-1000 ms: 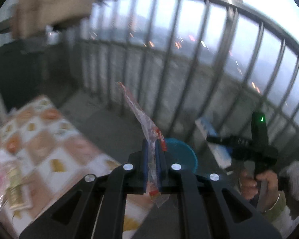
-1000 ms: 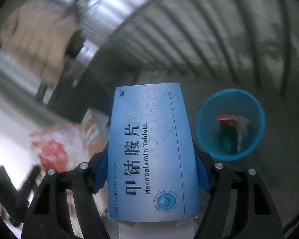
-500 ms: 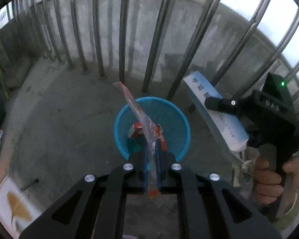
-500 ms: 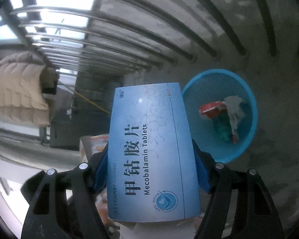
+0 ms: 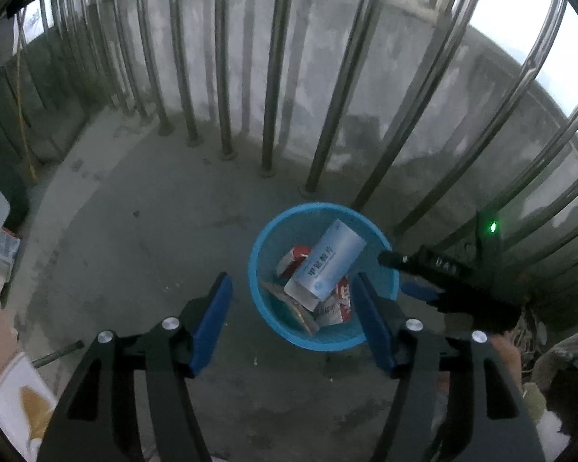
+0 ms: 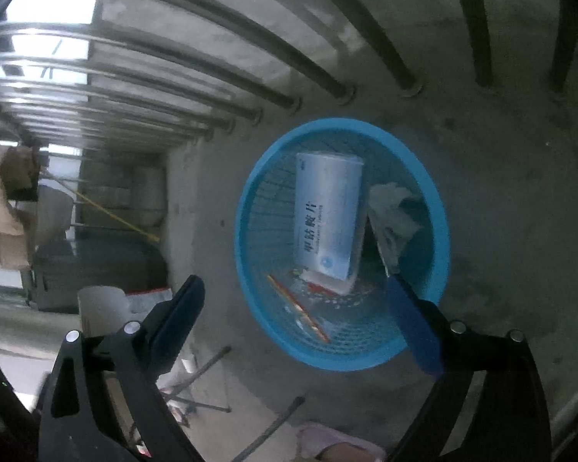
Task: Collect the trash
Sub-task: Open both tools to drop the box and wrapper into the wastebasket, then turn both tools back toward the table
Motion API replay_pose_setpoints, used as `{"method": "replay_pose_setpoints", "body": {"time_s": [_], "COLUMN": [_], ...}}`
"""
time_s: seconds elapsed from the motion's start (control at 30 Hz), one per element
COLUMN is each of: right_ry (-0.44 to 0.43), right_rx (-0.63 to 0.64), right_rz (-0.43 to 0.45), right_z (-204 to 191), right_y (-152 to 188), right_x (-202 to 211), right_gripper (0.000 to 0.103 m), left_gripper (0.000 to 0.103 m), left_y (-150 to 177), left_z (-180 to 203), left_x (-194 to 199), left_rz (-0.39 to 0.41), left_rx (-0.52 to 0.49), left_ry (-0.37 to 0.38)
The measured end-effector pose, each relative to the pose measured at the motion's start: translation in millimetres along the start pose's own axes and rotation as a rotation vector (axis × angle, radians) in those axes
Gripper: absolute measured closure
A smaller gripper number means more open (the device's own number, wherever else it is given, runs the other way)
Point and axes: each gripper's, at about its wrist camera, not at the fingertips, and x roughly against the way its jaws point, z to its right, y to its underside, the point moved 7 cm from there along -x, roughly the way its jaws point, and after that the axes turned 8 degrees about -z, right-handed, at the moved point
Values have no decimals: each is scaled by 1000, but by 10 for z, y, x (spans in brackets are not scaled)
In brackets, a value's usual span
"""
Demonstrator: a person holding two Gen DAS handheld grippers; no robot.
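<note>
A blue mesh basket stands on the concrete floor by the railing. Inside lies a light blue tablet box, on top of a red and white pack, a crumpled white wrapper and a thin clear wrapper with a red stripe. My left gripper hangs above the basket's near rim, its jaws opening with nothing between them. My right gripper hovers over the basket from the right, its jaws also opening and empty.
Steel railing bars and a low concrete wall close off the far side. A table edge with a patterned cloth is at the left. A thin metal rod lies on the floor. Dark containers stand further along.
Both grippers have opened. The clear wrapper left my left gripper and the tablet box left my right one; both now lie in the basket. My left gripper swung from the table to above the basket.
</note>
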Motion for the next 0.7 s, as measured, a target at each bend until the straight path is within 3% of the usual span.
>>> {"method": "replay_pose_setpoints", "body": {"time_s": [0.3, 0.6, 0.7], "right_ry": [64, 78, 91], "right_rx": [149, 337, 403], "right_rz": [73, 95, 89], "right_z": [-297, -852, -1105], "right_y": [131, 500, 705], "right_x": [281, 415, 460], "right_gripper": [14, 14, 14], "left_gripper": [30, 25, 25], "left_y": [178, 963, 1376], "left_z": [-329, -1165, -1444], "left_x": [929, 2103, 2501], "left_rz": [120, 296, 368], "left_rx": [46, 275, 337], "left_ry": [-28, -62, -128]}}
